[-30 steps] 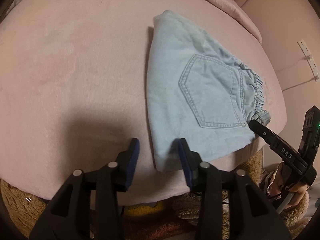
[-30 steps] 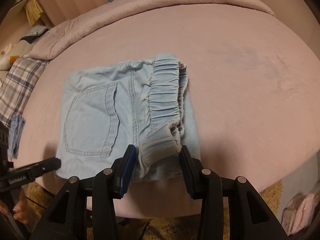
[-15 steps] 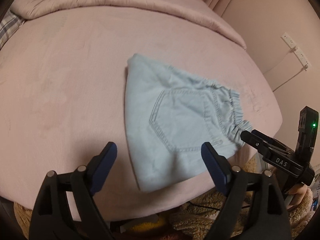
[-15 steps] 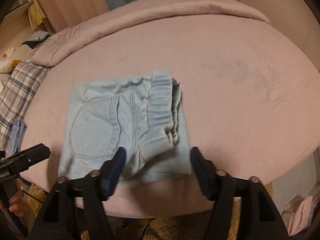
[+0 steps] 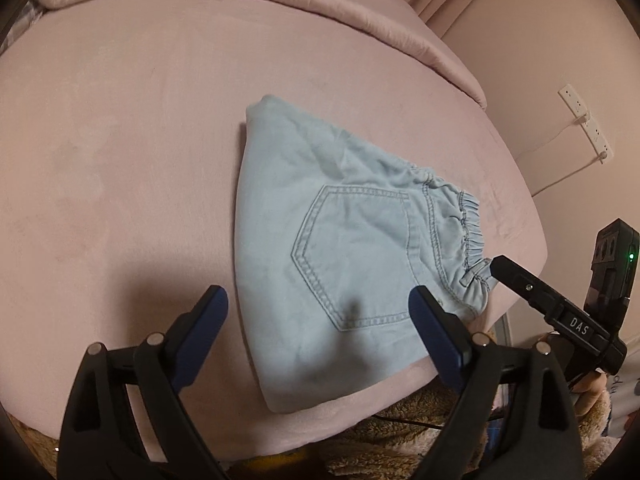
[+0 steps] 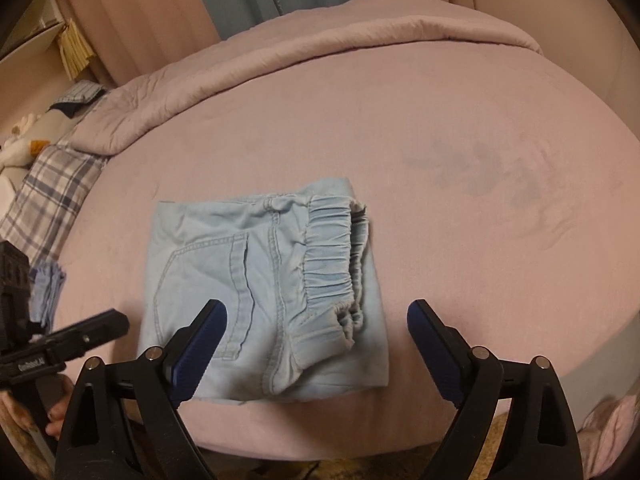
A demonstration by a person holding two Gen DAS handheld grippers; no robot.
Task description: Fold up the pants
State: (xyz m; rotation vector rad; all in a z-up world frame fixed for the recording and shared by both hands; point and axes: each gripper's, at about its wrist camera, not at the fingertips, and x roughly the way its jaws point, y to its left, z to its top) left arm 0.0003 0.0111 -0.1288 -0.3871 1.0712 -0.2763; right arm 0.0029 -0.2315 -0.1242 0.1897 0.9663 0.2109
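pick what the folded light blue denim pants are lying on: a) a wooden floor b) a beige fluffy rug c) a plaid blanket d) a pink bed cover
d: the folded light blue denim pants lie flat on the pink bed cover, near its front edge, with the back pocket and the elastic waistband facing up.

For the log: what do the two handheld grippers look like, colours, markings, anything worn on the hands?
Both are black plastic clamp-style tools. The left gripper and right gripper each have two black arms with silver rivets and dark blue pads. Seen from the other side, the right one bears white "DAS" lettering and a green light; the left one has white lettering too small to read. No sleeves or gloves are discernible.
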